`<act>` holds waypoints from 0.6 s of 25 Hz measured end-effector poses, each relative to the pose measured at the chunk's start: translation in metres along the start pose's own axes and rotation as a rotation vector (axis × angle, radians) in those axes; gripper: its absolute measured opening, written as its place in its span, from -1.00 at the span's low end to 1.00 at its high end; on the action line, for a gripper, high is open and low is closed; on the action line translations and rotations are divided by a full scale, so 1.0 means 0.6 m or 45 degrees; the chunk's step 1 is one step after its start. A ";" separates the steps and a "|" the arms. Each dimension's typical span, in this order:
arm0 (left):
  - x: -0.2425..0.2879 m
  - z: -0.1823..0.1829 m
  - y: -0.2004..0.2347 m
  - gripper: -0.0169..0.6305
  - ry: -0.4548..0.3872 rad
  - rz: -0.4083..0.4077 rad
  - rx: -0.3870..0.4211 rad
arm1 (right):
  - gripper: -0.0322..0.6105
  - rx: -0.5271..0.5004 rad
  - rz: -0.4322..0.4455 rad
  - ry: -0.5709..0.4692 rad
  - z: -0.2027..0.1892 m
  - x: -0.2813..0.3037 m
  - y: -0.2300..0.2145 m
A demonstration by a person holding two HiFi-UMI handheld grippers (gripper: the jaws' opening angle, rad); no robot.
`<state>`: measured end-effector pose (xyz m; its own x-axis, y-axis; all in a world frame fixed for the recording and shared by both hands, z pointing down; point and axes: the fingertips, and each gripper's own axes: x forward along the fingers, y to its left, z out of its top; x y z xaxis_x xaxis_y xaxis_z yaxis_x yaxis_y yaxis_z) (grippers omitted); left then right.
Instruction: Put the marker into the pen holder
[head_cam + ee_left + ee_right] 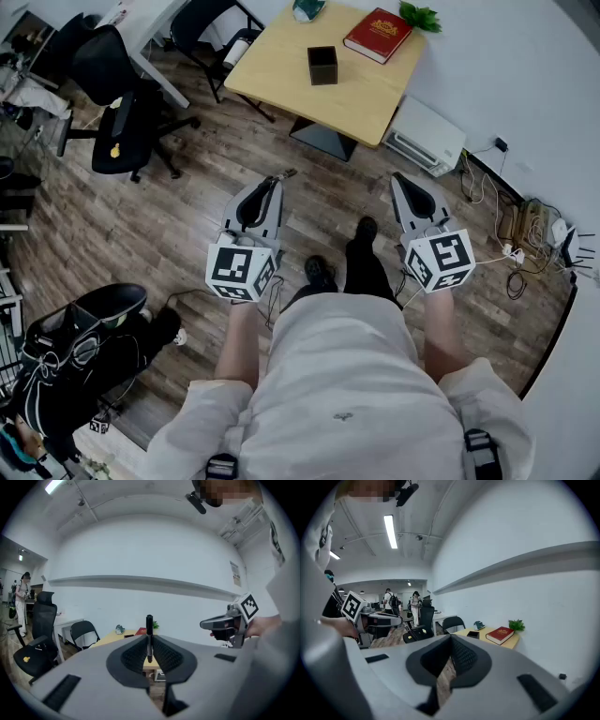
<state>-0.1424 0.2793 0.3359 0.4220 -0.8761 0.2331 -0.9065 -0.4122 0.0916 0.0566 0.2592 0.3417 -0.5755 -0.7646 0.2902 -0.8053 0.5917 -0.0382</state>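
- Left gripper [149,641] was clenched on the marker [149,626], which stood upright between the pads with its black top poking above them.
- In the head view that gripper was out in front of the person's left side, low over the wood floor [187,216], with the marker's end just showing past the jaw tips.
- Right gripper [451,641] was clamped too, tips together with nothing in them; only floor showed through the gap lower down.
- The two grippers were level with each other and well apart, the person's shoes [321,273] between them.
- Each gripper view caught the other gripper off to its side, marker cube and all.
- The pen holder [322,66], a black open box, sat on the light wood table [281,75] well ahead of both grippers, and nothing was touching it.
- A red book [378,35] lay at the table's far right corner, with a green plant [419,15] just beyond it.
- A small teal thing [307,8] sat at the far edge; I couldn't tell what it was.
- A white box [427,137] was on the floor by the wall, right of the table.
- A black office chair [117,103] stood to the left, another [211,28] at the table's left end.
- Cables [525,234] trailed along the wall on the right.
- Off in the right gripper view, people [415,603] stood far down the office.
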 end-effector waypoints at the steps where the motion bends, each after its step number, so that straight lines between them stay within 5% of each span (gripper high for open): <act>1: -0.002 0.001 -0.008 -0.84 0.000 -0.006 0.001 | -0.90 0.000 -0.003 0.001 -0.001 -0.007 -0.001; 15: -0.019 -0.007 -0.024 -0.83 0.027 -0.038 -0.006 | -0.90 0.000 -0.022 0.004 -0.006 -0.030 0.015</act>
<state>-0.1343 0.2963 0.3360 0.4486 -0.8578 0.2507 -0.8935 -0.4370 0.1036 0.0603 0.2796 0.3396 -0.5607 -0.7740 0.2942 -0.8153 0.5780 -0.0334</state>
